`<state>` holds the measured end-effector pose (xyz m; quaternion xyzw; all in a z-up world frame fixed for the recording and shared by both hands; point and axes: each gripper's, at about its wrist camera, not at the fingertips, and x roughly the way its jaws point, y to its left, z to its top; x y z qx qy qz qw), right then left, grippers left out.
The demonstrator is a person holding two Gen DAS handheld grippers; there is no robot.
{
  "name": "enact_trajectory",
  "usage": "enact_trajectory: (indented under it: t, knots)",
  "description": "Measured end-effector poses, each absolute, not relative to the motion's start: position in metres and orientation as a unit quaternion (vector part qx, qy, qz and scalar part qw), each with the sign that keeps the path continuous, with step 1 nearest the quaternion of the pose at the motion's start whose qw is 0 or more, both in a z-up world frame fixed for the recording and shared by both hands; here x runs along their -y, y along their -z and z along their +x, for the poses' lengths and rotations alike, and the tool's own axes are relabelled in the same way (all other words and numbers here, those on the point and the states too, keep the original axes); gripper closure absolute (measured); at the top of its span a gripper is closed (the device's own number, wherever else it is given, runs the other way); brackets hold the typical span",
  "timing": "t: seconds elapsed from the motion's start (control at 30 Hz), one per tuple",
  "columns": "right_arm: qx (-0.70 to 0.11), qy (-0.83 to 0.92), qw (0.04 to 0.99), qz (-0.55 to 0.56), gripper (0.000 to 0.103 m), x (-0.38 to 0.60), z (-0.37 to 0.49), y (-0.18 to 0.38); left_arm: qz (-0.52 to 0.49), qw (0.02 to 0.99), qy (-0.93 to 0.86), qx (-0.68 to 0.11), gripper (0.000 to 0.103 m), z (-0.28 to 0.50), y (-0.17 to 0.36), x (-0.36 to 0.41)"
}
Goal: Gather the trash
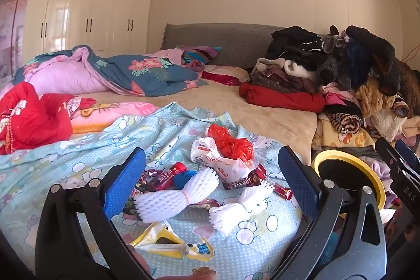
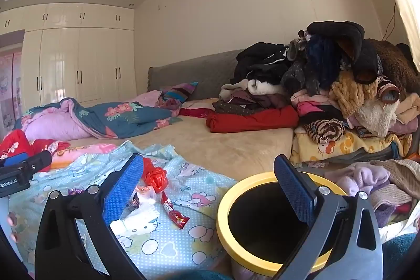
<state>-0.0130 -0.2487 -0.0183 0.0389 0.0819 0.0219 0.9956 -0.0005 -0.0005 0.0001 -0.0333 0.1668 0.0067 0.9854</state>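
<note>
Trash lies scattered on a light-blue Hello Kitty sheet (image 1: 78, 156) spread over the near part of the bed (image 1: 249, 106). The left gripper (image 1: 212, 180) hangs just above it with its blue-padded jaws spread wide and nothing between the pads. Framed between those jaws are a crumpled red plastic bag (image 1: 231, 142), a white printed wrapper (image 1: 210, 155) touching it, two bundles of white foam fruit netting (image 1: 176, 197) (the second (image 1: 241, 206) sits to the right of the first), dark red candy wrappers (image 1: 244, 181), a small red cap (image 1: 179, 168) and a blue one (image 1: 181, 179) side by side. Nearer the camera lies a torn yellow-and-white packet (image 1: 168, 243). The right gripper (image 2: 210, 188) is likewise released, its jaws wide apart and empty; its right jaw stands over the mouth of a dark trash bin with a yellow rim (image 2: 223, 204), which sits at the bed's edge just beside the sheet. From the right wrist view the red plastic bag (image 2: 155, 179), one netting bundle (image 2: 136, 221) and a red candy wrapper (image 2: 174, 214) show to the left of the bin. A pile of clothes (image 2: 341, 85) rises behind the bin against the grey headboard (image 2: 197, 72), a floral quilt (image 1: 126, 70) lies bunched far left, and white wardrobes (image 1: 86, 15) line the far wall.
</note>
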Motion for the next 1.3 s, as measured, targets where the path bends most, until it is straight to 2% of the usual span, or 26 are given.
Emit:
enact_trajectory:
  t: [0.2,1.3]
  knots:
    - [-0.063,-0.027,0.997,0.027,0.006,0.243,-0.020,0.015,-0.039,0.985,-0.008,-0.170,0.010,-0.002,0.000,0.003]
    - [-0.063,-0.037,0.997,0.020,0.006,0.240,-0.020,0.012,-0.048,0.984,0.000,-0.169,0.010,-0.003,-0.006,0.008]
